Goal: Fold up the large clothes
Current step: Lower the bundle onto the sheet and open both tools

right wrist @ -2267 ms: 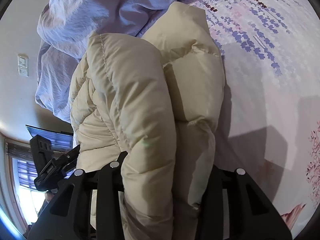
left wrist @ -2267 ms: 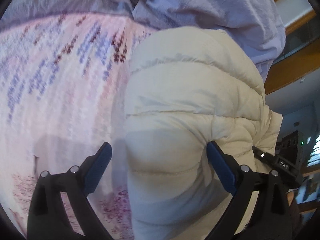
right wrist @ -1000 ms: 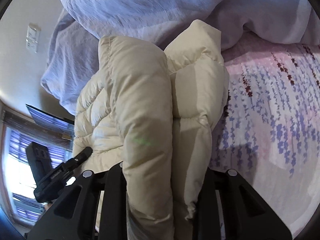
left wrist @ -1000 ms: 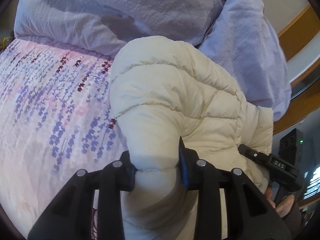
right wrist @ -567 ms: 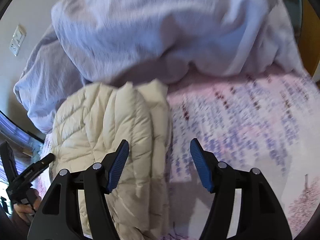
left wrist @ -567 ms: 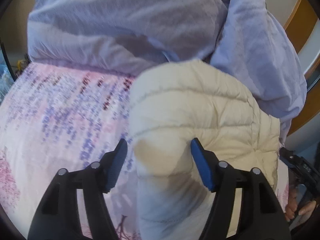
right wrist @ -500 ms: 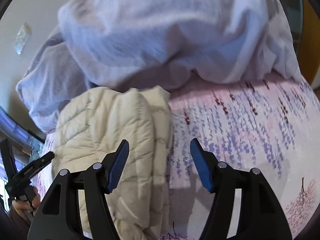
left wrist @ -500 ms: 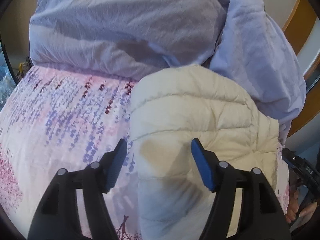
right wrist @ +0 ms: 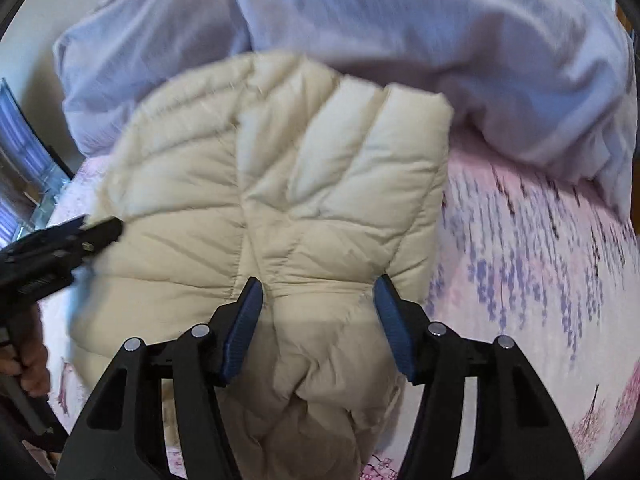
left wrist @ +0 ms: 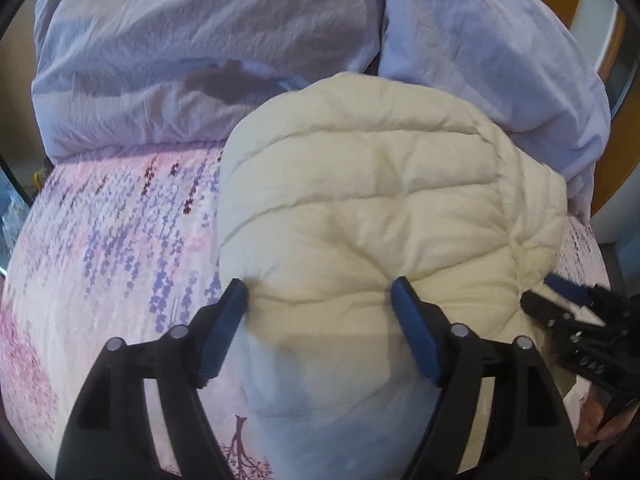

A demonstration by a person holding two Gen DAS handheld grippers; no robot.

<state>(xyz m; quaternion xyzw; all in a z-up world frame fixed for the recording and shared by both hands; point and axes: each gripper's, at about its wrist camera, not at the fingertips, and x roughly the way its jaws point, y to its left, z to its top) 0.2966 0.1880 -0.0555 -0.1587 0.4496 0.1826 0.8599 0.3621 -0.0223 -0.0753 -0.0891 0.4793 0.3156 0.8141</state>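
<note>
Both grippers — left gripper (left wrist: 320, 300), right gripper (right wrist: 318, 298) — spread wide, gripping nothing, pressing the cream quilted puffer jacket (left wrist: 372, 208); released, its fold may spring open.

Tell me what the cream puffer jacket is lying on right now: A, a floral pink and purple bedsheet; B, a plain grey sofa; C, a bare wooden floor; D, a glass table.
A: the puffer jacket rests on the bedsheet printed with pink and purple flowers.

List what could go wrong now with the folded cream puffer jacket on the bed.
The puffer jacket is thick and springy; with both grippers open, the left gripper and right gripper pressing its edge, the fold may puff open. It also abuts the lavender duvet, which could snag.
</note>
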